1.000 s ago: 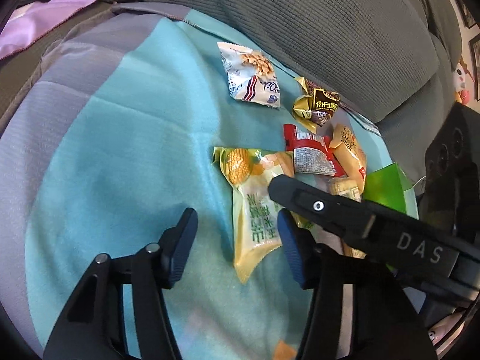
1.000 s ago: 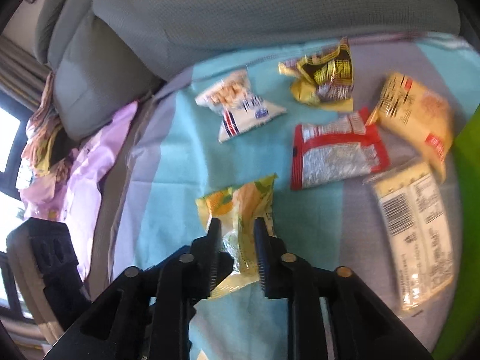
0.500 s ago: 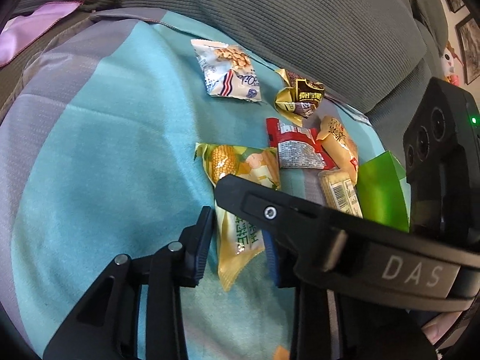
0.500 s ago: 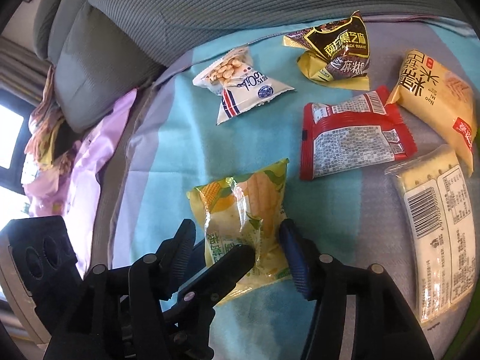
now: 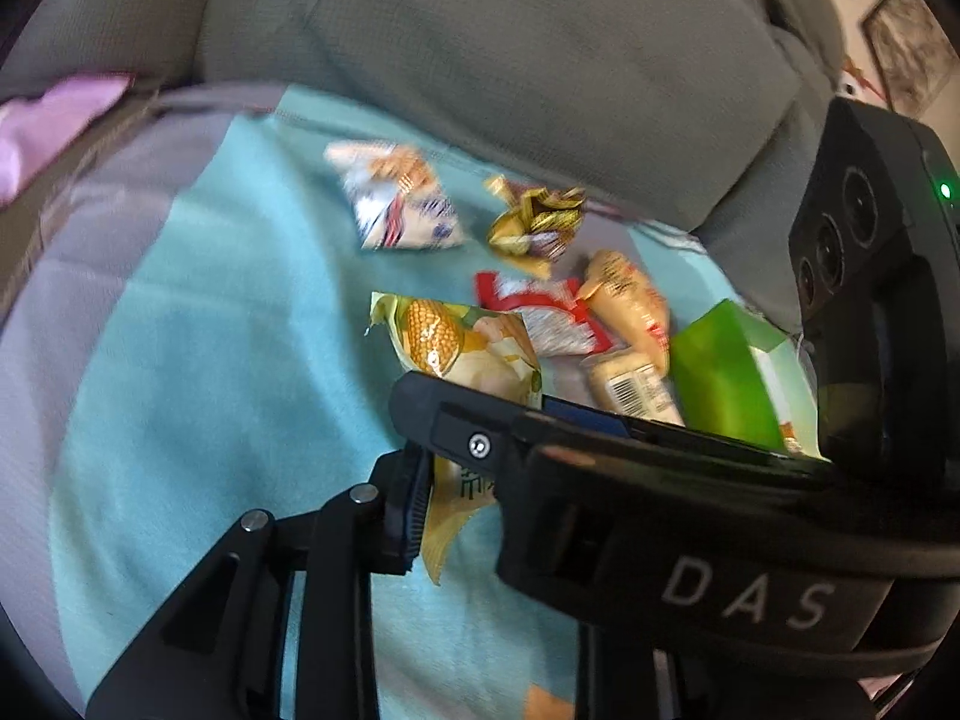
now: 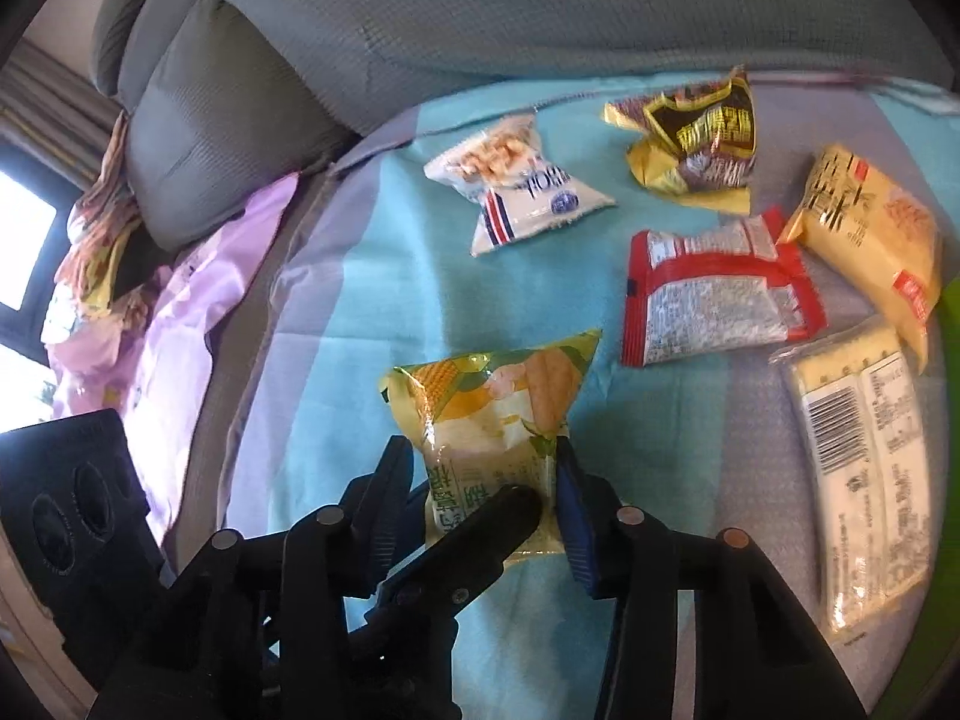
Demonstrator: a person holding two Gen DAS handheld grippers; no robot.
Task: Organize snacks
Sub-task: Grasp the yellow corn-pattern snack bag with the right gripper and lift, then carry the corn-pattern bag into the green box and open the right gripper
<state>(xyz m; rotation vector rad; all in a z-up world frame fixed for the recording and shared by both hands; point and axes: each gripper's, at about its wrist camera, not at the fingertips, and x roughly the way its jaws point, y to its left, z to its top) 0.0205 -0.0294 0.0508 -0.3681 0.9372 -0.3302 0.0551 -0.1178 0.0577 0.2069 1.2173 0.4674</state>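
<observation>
A yellow corn snack packet (image 6: 492, 414) lies on a teal blanket (image 6: 336, 312). It also shows in the left wrist view (image 5: 462, 354). My left gripper (image 5: 456, 480) is shut on its lower end. My right gripper (image 6: 486, 480) is open, with its fingers on either side of the same packet. The right gripper's finger (image 5: 540, 438) crosses the left wrist view and hides part of the packet. Other packets lie beyond: white-and-blue (image 6: 516, 186), dark-and-gold (image 6: 696, 138), red (image 6: 714, 294), orange-yellow (image 6: 870, 228) and clear crackers (image 6: 858, 468).
A green box (image 5: 732, 384) stands at the right edge of the blanket. Grey sofa cushions (image 6: 456, 18) rise behind the snacks. A pink cloth (image 6: 168, 312) lies to the left, with a window beyond it.
My right gripper opened off the corn packet. My left gripper moved in and closed on the packet's lower end.
</observation>
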